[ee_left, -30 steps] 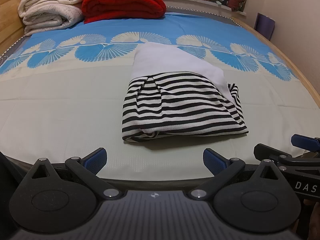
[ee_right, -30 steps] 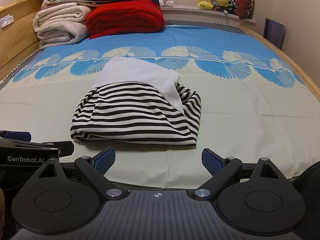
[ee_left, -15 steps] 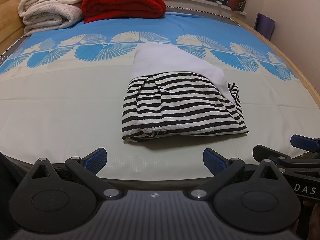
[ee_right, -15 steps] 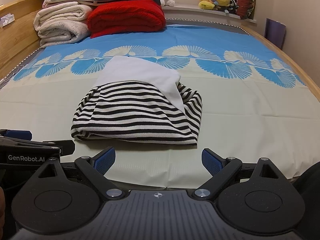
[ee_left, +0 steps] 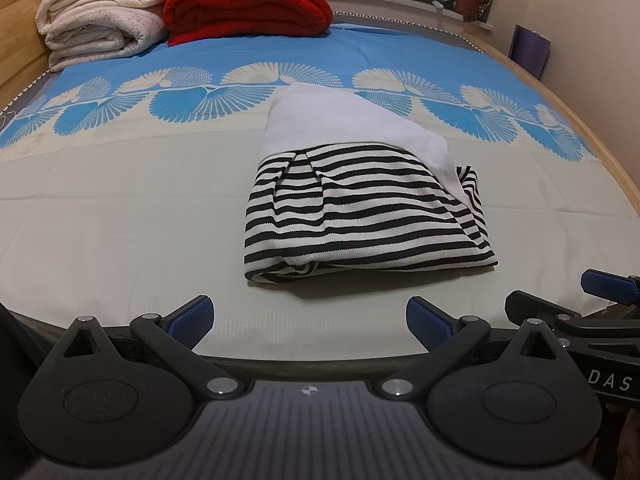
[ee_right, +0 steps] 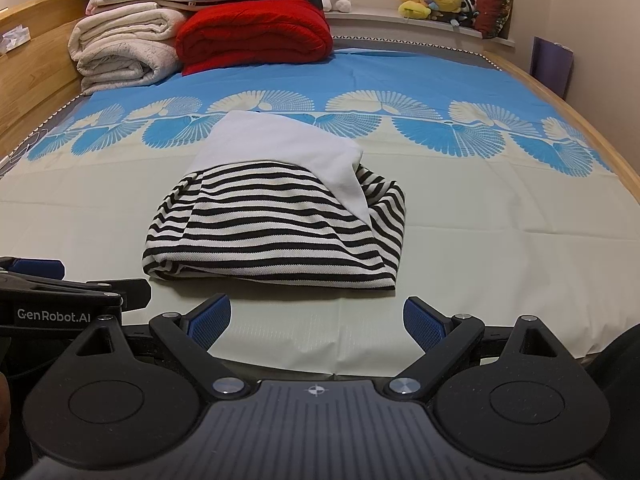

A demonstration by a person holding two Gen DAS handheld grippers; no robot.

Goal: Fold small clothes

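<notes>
A small garment, black-and-white striped with a plain white upper part, lies folded into a compact bundle on the bed sheet. My left gripper hovers at the bed's near edge, in front of and slightly left of the bundle, open and empty. My right gripper sits just in front of the bundle's near edge, also open and holding nothing. Each gripper shows at the side of the other's view, the right one at the left view's right edge, the left one at the right view's left edge.
Folded white blankets and a red quilt are stacked at the head of the bed. Plush toys line the windowsill. A wooden bed frame runs along the left and a wooden rail along the right.
The right wrist view has edged slightly closer to the garment. The garment and the left gripper have stayed put.
</notes>
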